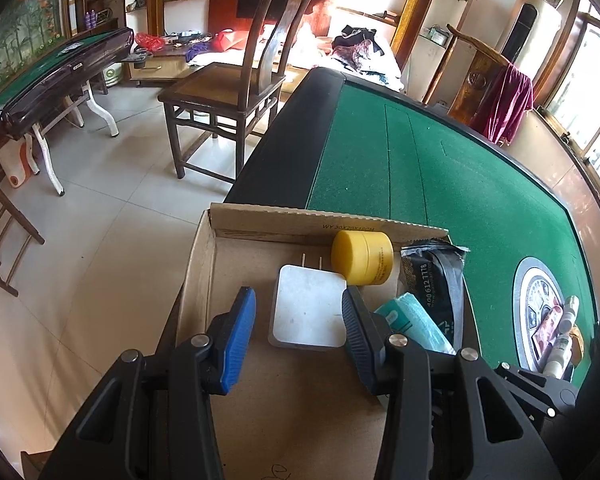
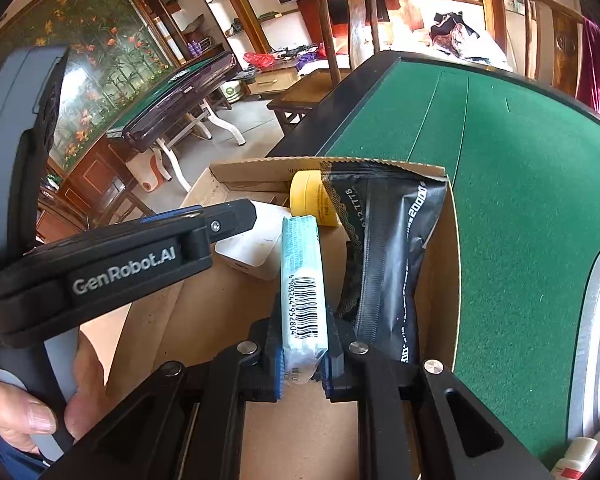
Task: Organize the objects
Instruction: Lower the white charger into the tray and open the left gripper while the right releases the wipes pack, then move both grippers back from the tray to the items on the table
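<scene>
A cardboard box [image 1: 204, 264] sits at the green table's near left edge. In it lie a white plug charger [image 1: 308, 308], a yellow round jar [image 1: 362, 256] and a black foil pouch [image 1: 440, 288]. My left gripper [image 1: 298, 344] is open above the box, its blue pads either side of the charger without touching it. My right gripper [image 2: 304, 364] is shut on a teal tissue pack [image 2: 302, 276] and holds it inside the box [image 2: 444, 264], between the charger [image 2: 256, 244] and the pouch [image 2: 384, 248]. The jar [image 2: 310, 200] stands behind.
A round silver panel [image 1: 536, 308] is set in the green felt table [image 1: 440, 168], with small white bottles [image 1: 560, 344] beside it. A wooden chair [image 1: 236, 92] stands at the table's far left. Tiled floor lies left of the box.
</scene>
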`<move>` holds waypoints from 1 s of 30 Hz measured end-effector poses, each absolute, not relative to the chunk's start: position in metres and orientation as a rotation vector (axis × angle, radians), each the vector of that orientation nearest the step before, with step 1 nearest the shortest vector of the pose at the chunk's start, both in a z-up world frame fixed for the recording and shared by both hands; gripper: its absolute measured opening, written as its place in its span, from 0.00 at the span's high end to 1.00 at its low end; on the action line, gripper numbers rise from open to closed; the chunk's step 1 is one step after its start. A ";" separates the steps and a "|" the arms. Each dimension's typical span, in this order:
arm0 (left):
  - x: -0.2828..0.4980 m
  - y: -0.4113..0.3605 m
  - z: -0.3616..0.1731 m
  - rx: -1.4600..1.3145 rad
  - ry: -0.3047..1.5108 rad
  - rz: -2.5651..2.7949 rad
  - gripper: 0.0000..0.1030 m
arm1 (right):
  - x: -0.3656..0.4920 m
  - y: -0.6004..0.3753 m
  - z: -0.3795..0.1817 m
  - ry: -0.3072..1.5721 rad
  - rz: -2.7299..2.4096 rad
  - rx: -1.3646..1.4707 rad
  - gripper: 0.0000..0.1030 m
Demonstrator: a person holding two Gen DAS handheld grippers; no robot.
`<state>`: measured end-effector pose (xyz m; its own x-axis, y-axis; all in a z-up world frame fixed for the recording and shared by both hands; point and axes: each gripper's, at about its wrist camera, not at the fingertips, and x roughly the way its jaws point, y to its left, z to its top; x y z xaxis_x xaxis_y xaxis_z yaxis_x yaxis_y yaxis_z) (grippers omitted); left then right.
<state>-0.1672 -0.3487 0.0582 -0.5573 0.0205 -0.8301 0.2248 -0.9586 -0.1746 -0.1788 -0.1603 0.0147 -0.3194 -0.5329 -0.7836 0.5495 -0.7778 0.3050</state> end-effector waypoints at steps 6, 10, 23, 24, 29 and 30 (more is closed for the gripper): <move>-0.155 -0.346 0.064 1.402 0.401 -2.661 0.57 | -0.179 -0.152 0.024 -0.013 -2.141 1.242 0.59; -0.146 -0.344 0.067 1.393 0.404 -2.674 0.57 | -0.176 -0.147 0.035 -0.016 -2.162 1.211 0.58; -0.125 -0.323 0.073 1.389 0.395 -2.697 0.56 | -0.152 -0.118 0.053 -0.051 -2.149 1.183 0.54; -0.123 -0.321 0.073 1.386 0.396 -2.696 0.55 | -0.150 -0.116 0.053 -0.052 -2.145 1.184 0.53; -0.110 -0.316 0.072 1.357 0.383 -2.686 0.46 | -0.144 -0.104 0.047 -0.065 -2.128 1.200 0.50; -0.108 -0.314 0.072 1.350 0.388 -2.688 0.45 | -0.142 -0.101 0.047 -0.070 -2.126 1.202 0.49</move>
<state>-0.1075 -0.3142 0.0722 -0.5993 0.0177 -0.8003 0.2095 -0.9615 -0.1781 -0.1417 -0.1013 0.0469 -0.3388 -0.5845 -0.7373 0.5344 -0.7645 0.3605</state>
